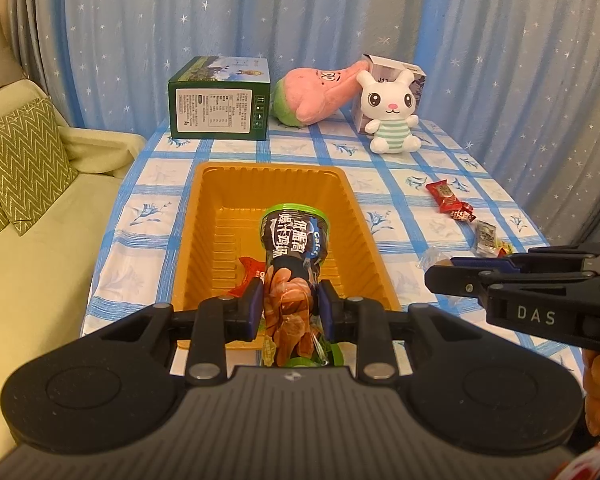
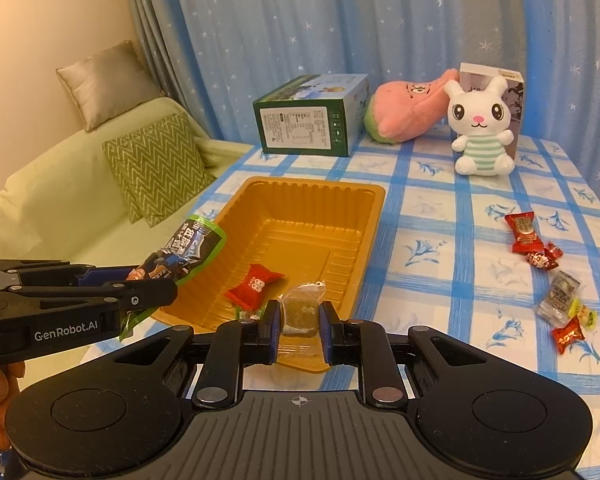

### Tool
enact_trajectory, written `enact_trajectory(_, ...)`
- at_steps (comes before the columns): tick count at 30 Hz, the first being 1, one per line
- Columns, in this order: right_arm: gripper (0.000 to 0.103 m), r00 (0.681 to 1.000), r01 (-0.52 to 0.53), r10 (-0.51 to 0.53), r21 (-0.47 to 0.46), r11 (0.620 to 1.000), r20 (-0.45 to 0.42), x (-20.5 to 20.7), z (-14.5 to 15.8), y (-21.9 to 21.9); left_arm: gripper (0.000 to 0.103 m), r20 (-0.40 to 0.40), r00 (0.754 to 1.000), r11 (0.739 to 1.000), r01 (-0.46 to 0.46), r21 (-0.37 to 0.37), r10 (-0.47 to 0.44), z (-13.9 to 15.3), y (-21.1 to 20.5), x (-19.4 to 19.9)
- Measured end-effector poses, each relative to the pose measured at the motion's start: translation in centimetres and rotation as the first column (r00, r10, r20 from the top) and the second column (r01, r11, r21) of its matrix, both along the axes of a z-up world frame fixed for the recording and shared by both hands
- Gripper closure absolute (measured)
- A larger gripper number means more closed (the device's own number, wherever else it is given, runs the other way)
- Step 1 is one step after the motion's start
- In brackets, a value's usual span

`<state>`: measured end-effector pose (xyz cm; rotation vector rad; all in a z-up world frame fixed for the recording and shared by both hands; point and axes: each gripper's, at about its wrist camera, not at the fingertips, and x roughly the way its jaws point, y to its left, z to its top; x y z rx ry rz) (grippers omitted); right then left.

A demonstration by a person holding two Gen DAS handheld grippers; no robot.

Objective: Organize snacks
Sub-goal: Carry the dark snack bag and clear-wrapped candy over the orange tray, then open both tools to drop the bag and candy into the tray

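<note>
While both grippers tilt down over the tray [image 2: 374, 216], the left gripper [image 1: 288, 308] pinches a pouch [image 1: 290, 252] — the right gripper [image 2: 299, 326] pinches a candy [image 2: 299, 314].

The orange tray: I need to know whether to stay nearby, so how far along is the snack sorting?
Early. Done: one red candy lies in the orange tray. In hand: the left hand-held gripper clamps a dark snack pouch over the tray, and the right hand-held gripper clamps a clear-wrapped brown sweet at the near rim. Left: several wrapped candies on the tablecloth.
</note>
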<state>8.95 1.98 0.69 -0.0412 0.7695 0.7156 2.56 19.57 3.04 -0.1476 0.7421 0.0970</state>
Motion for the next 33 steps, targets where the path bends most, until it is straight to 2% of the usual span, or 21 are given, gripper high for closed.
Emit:
enact_trajectory(17, 0.083, 1.0, -0.01, 0.009, -0.021, 1.0, -0.026, 4.1, -2.5, 3.9, 0.077, -0.046, 0.999, 1.0, -0.02, 0.001, 0.02, -2.9, 4.2, 4.5)
enact_trajectory(33, 0.083, 0.999, -0.021, 0.018, -0.054, 0.998, -0.05, 6.4, -4.5, 6.0, 0.077, -0.069, 0.998, 1.0, -0.013, -0.009, 0.013, -4.9, 5.5, 7.3)
